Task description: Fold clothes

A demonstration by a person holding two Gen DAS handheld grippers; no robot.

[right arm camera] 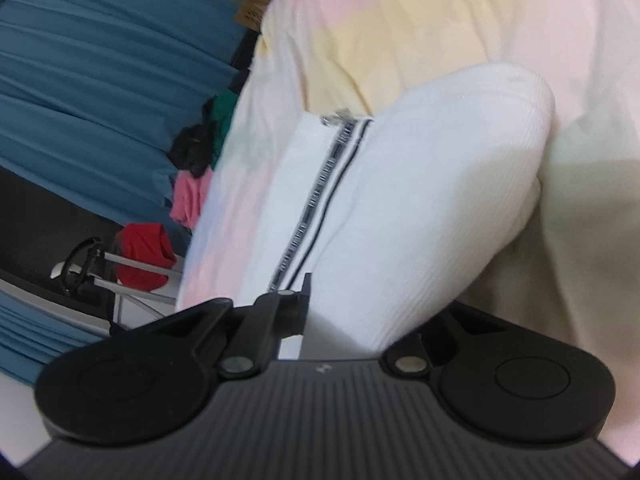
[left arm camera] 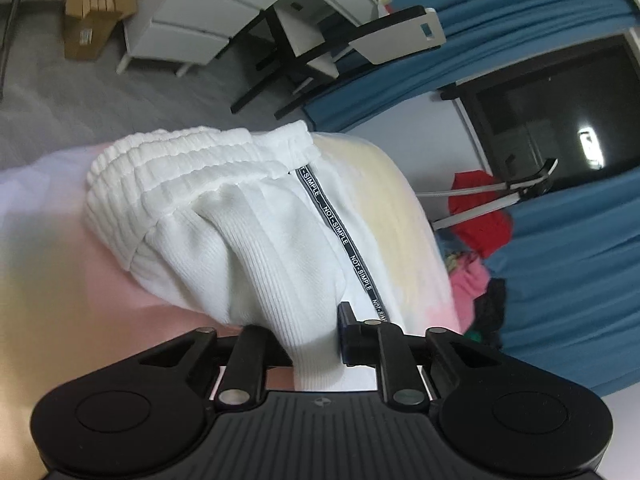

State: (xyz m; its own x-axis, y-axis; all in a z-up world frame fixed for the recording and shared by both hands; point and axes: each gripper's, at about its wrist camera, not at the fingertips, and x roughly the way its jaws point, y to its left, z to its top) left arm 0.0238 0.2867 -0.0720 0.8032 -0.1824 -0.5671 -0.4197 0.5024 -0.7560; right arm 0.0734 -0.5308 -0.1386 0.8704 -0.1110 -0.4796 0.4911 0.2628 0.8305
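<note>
White ribbed trousers [left arm camera: 224, 216] with an elastic waistband and a black "NOT-SIMPLE" side stripe lie on a pastel pink-and-yellow sheet [left arm camera: 384, 184]. My left gripper [left arm camera: 316, 340] is shut on a bunch of the white cloth, which rises between its fingers. The right wrist view has the same trousers [right arm camera: 400, 208], folded over with the stripe running down the middle. My right gripper [right arm camera: 344, 320] is shut on their near edge. The cloth hides the right finger there.
Beyond the bed edge lie red [left arm camera: 484, 216], pink [left arm camera: 468, 280] and dark clothes by blue curtains [left arm camera: 568, 280]. A white drawer unit [left arm camera: 192, 20], a chair [left arm camera: 352, 40] and a cardboard box [left arm camera: 96, 4] stand on the grey floor. A metal stand [right arm camera: 120, 268] is near the red garment.
</note>
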